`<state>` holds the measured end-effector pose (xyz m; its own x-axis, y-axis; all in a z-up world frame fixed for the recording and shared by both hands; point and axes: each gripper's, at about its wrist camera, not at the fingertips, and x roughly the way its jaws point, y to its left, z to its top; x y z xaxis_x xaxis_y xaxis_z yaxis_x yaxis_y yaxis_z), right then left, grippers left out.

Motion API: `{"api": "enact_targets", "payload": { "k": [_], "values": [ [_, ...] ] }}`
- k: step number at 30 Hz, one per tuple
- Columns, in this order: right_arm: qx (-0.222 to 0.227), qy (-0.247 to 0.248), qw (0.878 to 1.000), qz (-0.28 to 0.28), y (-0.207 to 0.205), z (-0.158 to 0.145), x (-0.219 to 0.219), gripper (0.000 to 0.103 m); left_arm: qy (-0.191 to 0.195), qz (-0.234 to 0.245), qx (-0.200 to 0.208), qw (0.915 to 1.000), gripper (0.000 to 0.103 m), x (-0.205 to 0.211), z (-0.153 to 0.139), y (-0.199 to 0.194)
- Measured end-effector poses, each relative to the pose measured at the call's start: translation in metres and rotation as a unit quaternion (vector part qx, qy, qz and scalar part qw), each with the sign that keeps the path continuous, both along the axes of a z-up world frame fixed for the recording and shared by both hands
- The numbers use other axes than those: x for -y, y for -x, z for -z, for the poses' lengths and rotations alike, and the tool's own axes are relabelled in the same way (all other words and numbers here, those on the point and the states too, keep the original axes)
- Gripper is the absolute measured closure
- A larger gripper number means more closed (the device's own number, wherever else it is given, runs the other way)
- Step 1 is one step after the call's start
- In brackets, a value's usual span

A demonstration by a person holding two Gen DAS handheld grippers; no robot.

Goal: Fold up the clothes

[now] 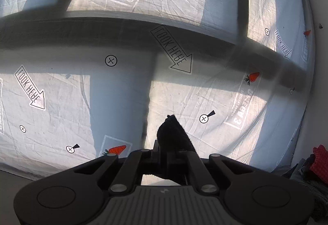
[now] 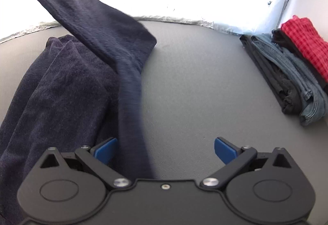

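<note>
1. Jaws of the left gripper (image 1: 168,150) are clamped on a corner of the dark garment (image 2: 61,81).
2. Right gripper (image 2: 165,150) gapes wide, gripping nothing.
3. Garment drapes the worktop's (image 2: 194,81) left side; folded clothes (image 2: 291,73) sit at its right edge.

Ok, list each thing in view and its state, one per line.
Left gripper: shut on a corner of the dark garment.
Right gripper: open, holding nothing; cloth lies against one blue finger.
Dark garment: unfolded, one end lifted, the rest bunched on the table.
Clothes pile: folded, stacked at the table's edge.
Grey table: partly bare.
</note>
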<state>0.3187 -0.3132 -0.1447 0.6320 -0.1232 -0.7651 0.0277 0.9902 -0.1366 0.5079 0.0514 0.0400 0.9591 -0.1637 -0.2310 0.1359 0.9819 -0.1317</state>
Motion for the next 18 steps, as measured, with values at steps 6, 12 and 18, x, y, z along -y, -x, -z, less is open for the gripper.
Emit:
{"api": "enact_targets", "payload": {
  "k": [6,12,18],
  "values": [
    [-0.001,0.008,1.0,-0.002,0.0,-0.007,-0.037,0.001,0.023,-0.07,-0.035,0.9967,0.098,-0.083,0.033,-0.026],
    [-0.052,-0.048,0.997,-0.021,-0.008,0.008,-0.069,0.001,0.017,-0.141,-0.173,0.9746,0.092,-0.143,0.122,-0.03],
    [-0.068,-0.072,0.994,-0.038,-0.017,0.011,-0.077,0.001,0.038,-0.207,-0.284,0.9354,0.079,-0.178,0.189,0.015]
  ]
}}
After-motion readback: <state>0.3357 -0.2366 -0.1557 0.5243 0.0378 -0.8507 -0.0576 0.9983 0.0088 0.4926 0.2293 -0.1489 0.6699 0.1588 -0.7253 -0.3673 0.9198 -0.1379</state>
